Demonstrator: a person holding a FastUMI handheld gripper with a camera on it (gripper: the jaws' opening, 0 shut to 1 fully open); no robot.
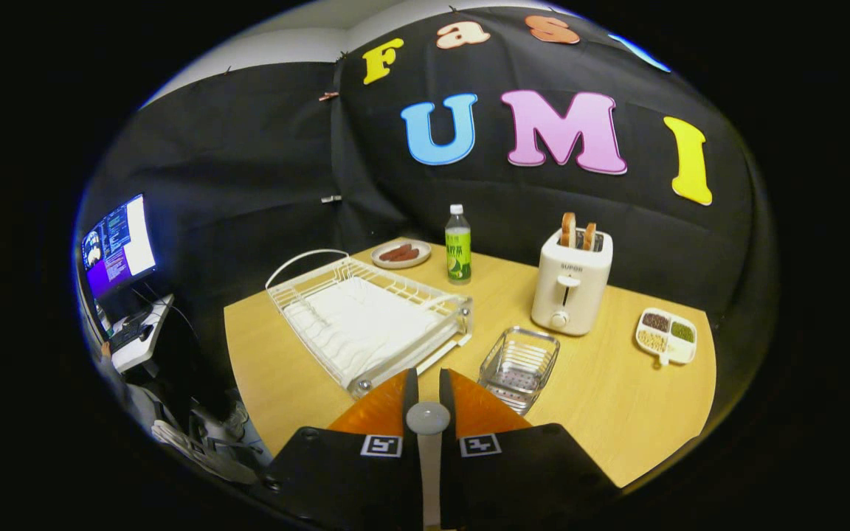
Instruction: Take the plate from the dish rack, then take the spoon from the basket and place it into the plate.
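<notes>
The wooden table [617, 383] carries the white dish rack [366, 324] just ahead of the fingers, and no plate can be made out in it from this angle. Beyond it stand a toaster [571, 284] with two bread slices, a green-labelled bottle [458, 247], a small dish of sausages [401, 254] and a divided snack tray [665, 335]. The wire basket [519, 366] lies just right of the fingertips, its contents unclear; the gripper [427, 380] clamps a spoon [428, 442], bowl end showing between nearly closed fingers, handle hidden.

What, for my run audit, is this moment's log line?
gripper: shut on spoon | just ahead: dish rack, basket | beyond: toaster
</notes>
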